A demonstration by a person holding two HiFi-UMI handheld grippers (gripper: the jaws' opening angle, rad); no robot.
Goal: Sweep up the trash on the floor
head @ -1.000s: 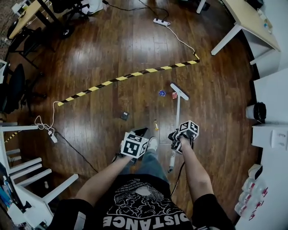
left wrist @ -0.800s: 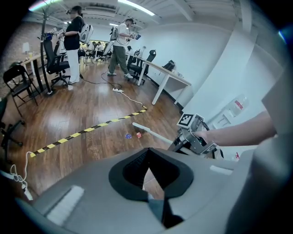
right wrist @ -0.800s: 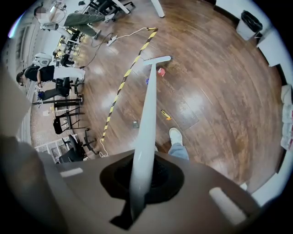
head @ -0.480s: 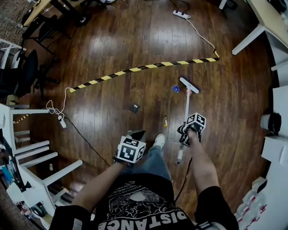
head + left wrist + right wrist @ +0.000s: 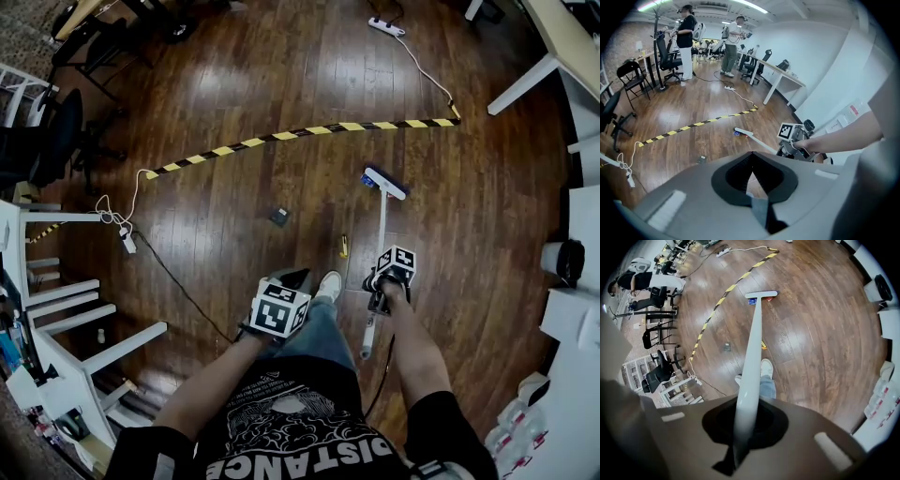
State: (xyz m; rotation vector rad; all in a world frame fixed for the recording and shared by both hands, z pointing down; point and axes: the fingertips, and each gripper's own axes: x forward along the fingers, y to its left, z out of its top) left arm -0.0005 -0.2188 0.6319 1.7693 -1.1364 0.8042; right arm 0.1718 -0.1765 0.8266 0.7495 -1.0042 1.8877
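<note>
clamping white broom handle (image 5: 380, 225) in right gripper (image 5: 744, 430) | likely stiff, light, slick: grip mid-shaft | left gripper (image 5: 751, 174) jaws together, empty

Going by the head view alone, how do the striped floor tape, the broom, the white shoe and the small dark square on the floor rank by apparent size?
1. striped tape, the longest span
2. broom
3. white shoe
4. dark square, which lies farther from the camera than the shoe, so its true size is unsure
</note>
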